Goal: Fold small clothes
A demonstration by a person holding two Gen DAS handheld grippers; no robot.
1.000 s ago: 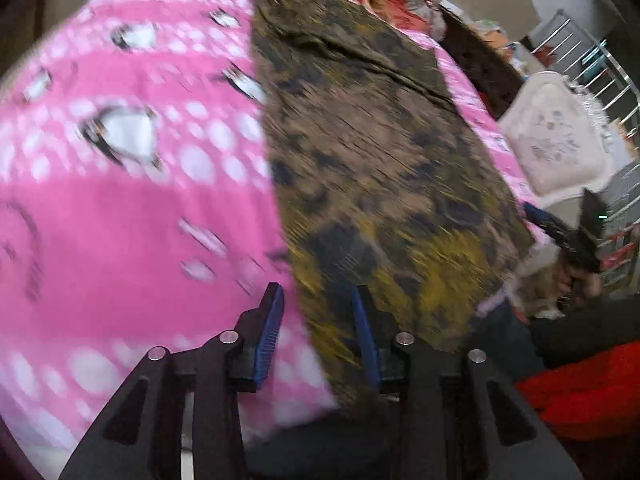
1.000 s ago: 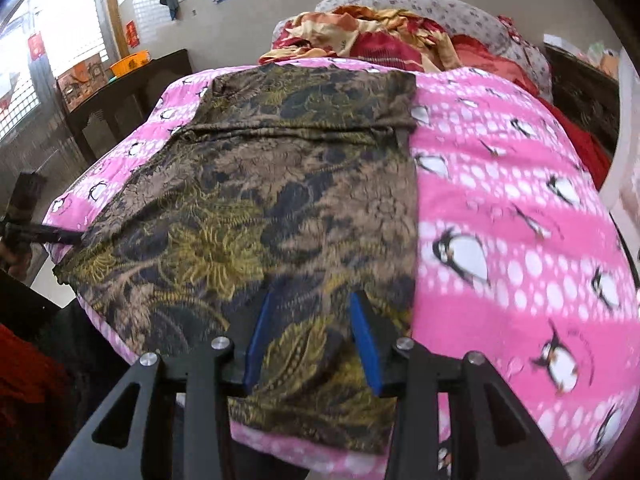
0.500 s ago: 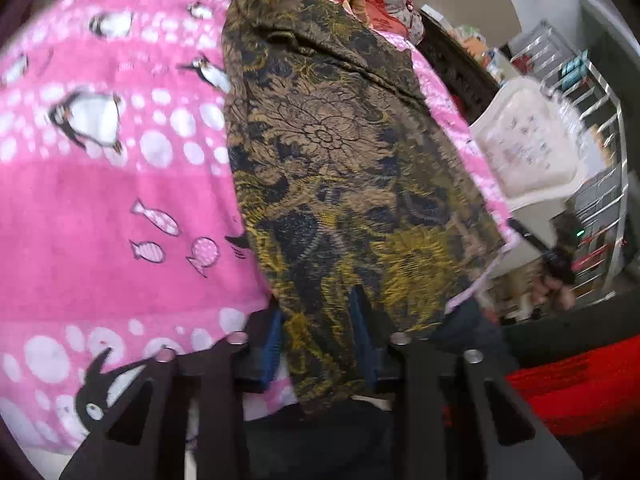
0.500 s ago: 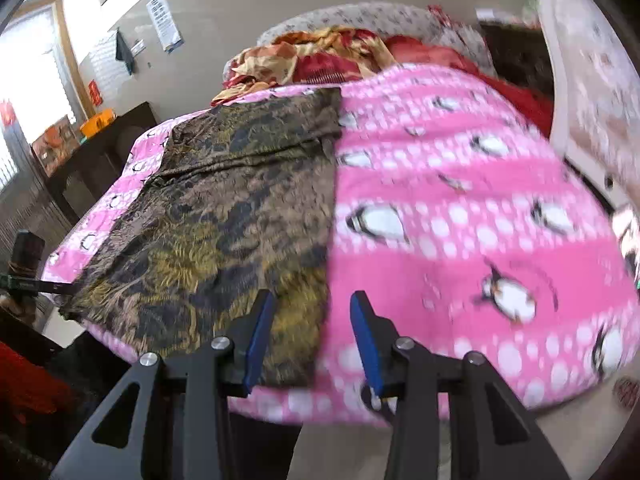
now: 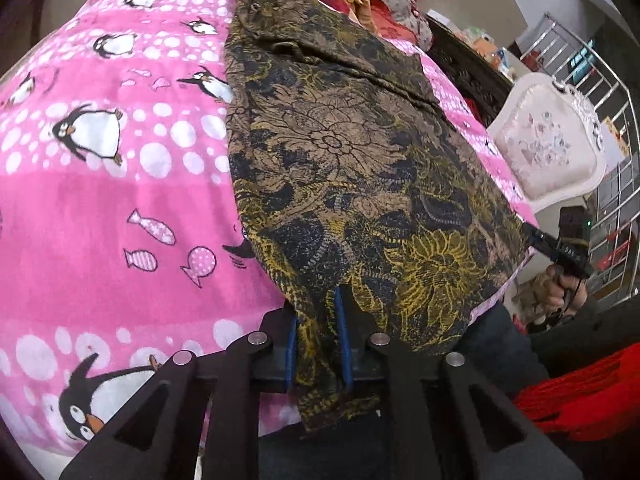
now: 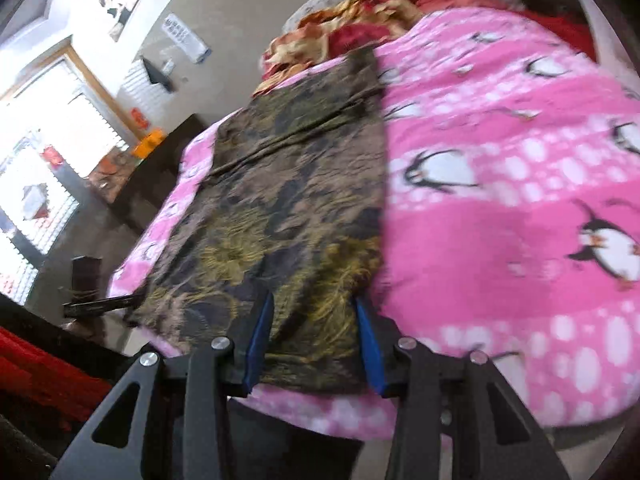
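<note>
Patterned brown garment (image 5: 352, 168): spread flat on the pink penguin blanket (image 5: 120, 208), reaching the bed's near edge. Left gripper (image 5: 318, 340): fingers clamped on its near hem. Right gripper (image 6: 316, 344): fingers apart, straddling the hem.

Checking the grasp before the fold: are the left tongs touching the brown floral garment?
Touching. The left wrist view shows the left tongs closed on the brown floral garment's near corner, cloth pinched between both blue pads.

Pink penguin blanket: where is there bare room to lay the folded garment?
Free: the wide stretch of penguin blanket beside the brown floral garment's long edge. Crowded: the far end, with piled red-orange bedding, and the near hem, with the left gripper and right gripper.
</note>
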